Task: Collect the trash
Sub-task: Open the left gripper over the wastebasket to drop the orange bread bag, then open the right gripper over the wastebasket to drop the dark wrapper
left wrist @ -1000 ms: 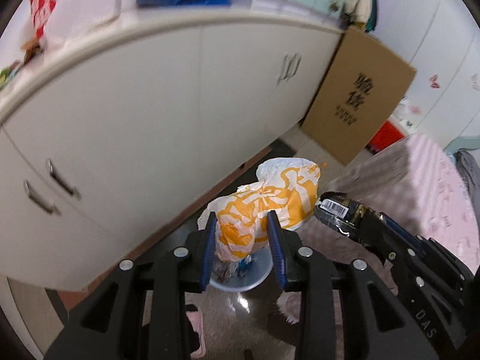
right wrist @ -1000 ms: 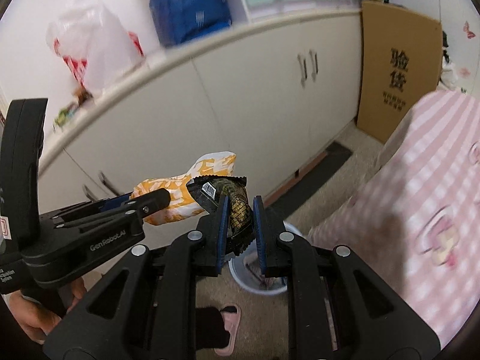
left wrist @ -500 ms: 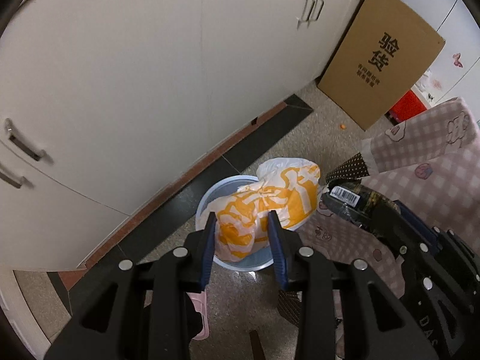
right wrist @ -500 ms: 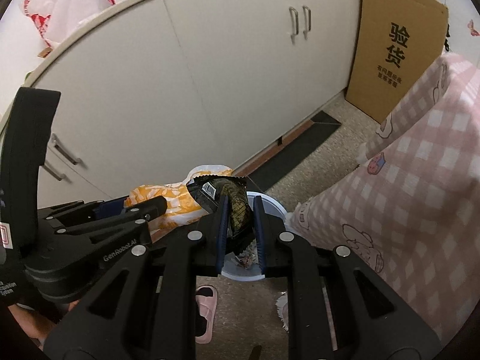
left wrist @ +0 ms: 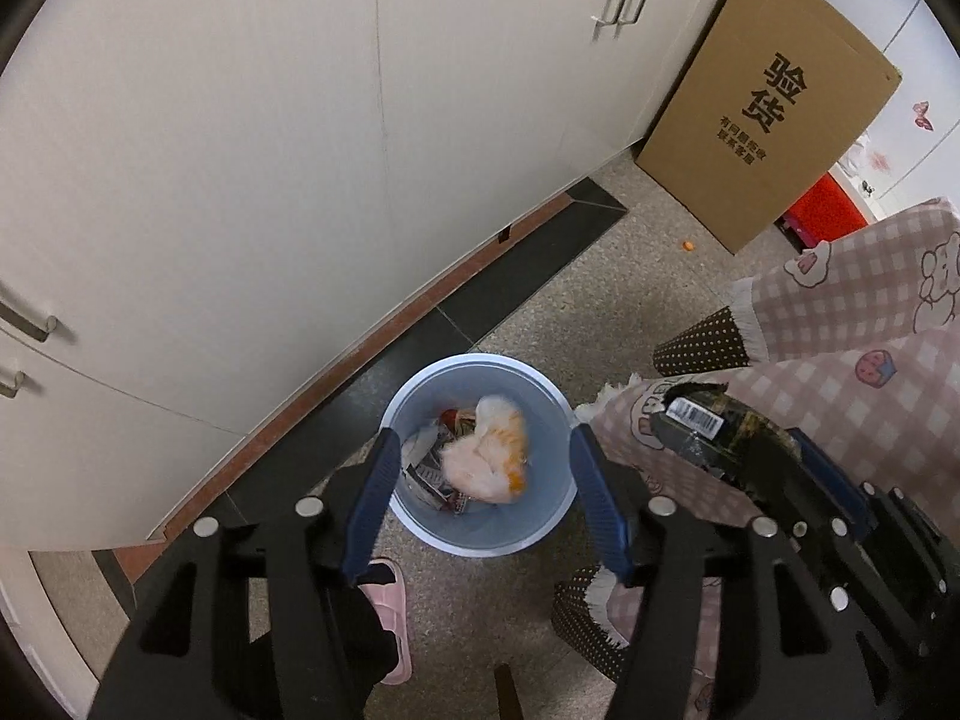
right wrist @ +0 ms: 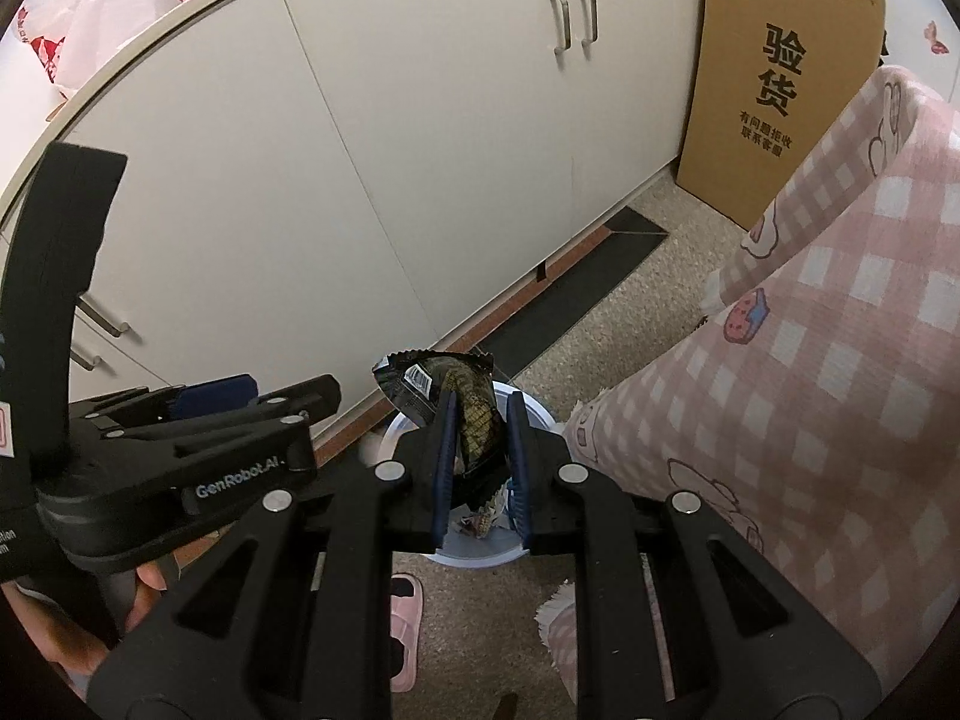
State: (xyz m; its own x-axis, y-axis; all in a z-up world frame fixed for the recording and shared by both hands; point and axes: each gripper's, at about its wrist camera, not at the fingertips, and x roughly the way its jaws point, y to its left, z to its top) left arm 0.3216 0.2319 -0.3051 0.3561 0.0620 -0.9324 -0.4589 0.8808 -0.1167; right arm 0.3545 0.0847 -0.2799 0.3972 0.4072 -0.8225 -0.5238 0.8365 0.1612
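A left gripper [left wrist: 483, 501] hovers above a pale blue bin [left wrist: 540, 516] on the floor, jaws opening and empty; an orange-and-white wrapper [left wrist: 489, 459] sits inside the bin. The right gripper [right wrist: 480, 468] pinches a dark snack packet [right wrist: 456, 402] over the bin's rim.

The speckled floor [left wrist: 600, 300] carries a pale blue bin [left wrist: 540, 516] near the cabinet base, a pink slipper [left wrist: 393, 606] just beside it, and a leaning cardboard box [left wrist: 762, 96].

home, white cabinets [left wrist: 300, 150], checked tablecloth [right wrist: 840, 360]
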